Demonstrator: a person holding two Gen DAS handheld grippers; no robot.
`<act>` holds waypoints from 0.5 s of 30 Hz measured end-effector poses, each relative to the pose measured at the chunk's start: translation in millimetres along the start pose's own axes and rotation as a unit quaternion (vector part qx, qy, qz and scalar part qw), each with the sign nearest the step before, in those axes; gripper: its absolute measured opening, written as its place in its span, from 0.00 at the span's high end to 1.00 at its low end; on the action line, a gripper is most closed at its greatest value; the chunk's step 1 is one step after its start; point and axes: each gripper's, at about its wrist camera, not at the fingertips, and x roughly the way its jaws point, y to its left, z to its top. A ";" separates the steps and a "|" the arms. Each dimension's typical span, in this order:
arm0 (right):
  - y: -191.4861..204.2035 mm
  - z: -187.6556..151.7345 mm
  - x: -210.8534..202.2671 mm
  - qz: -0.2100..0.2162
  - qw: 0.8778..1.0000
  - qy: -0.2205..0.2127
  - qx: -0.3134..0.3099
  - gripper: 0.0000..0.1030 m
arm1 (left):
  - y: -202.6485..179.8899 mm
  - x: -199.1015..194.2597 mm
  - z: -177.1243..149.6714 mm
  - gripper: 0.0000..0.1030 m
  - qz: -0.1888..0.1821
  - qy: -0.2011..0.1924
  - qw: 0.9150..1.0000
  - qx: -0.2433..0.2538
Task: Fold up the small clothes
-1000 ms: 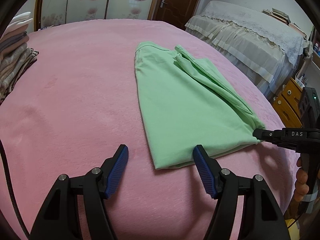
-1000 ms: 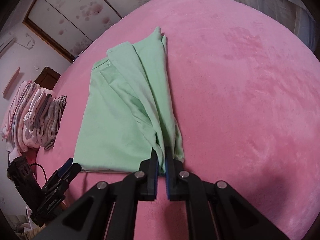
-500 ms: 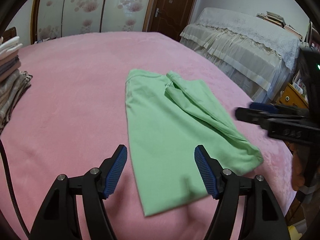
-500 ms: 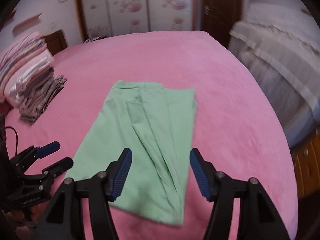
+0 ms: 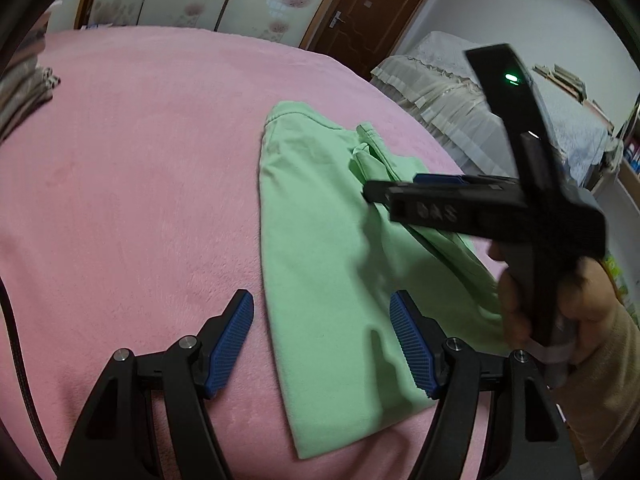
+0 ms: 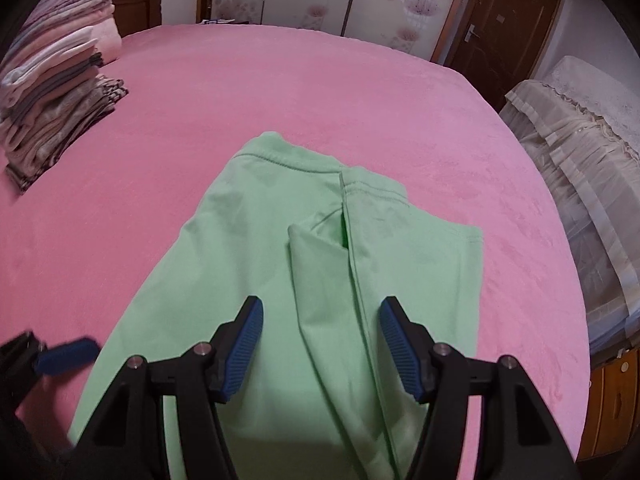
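Observation:
A light green garment lies folded lengthwise on the pink blanket, its hem at the far end. My left gripper is open and empty above the garment's near left corner. My right gripper is open and empty, hovering over the garment above a loose fold ridge. In the left wrist view the right gripper shows from the side over the garment's right half, held by a hand. The left gripper's blue fingertip shows at the right wrist view's lower left.
A stack of folded clothes sits at the far left of the bed. A lace-covered piece of furniture stands to the right of the bed, with a wooden cabinet near it. A dark door is at the back.
My right gripper let go of the garment's corner, opened, rose and swung over the garment. My left gripper stayed open and shifted toward the near left corner.

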 end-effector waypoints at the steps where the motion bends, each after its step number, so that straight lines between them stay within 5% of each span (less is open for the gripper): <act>1: -0.8 3.1 4.2 -0.004 1.000 0.003 0.005 0.40 | 1.1 0.9 -0.3 0.33 -0.004 0.000 1.000 -0.002; 8: -15.0 16.8 24.5 0.011 0.998 0.018 0.054 0.42 | 4.7 1.7 -2.5 0.32 -0.022 -0.003 1.000 -0.010; 12: -32.7 20.9 29.0 0.062 0.993 0.032 0.095 0.89 | 5.1 8.0 0.3 0.32 -0.026 -0.005 1.000 -0.012; 15: -44.6 22.6 24.2 0.058 0.993 0.027 0.100 0.93 | 6.1 9.5 0.8 0.32 -0.027 -0.005 1.000 -0.011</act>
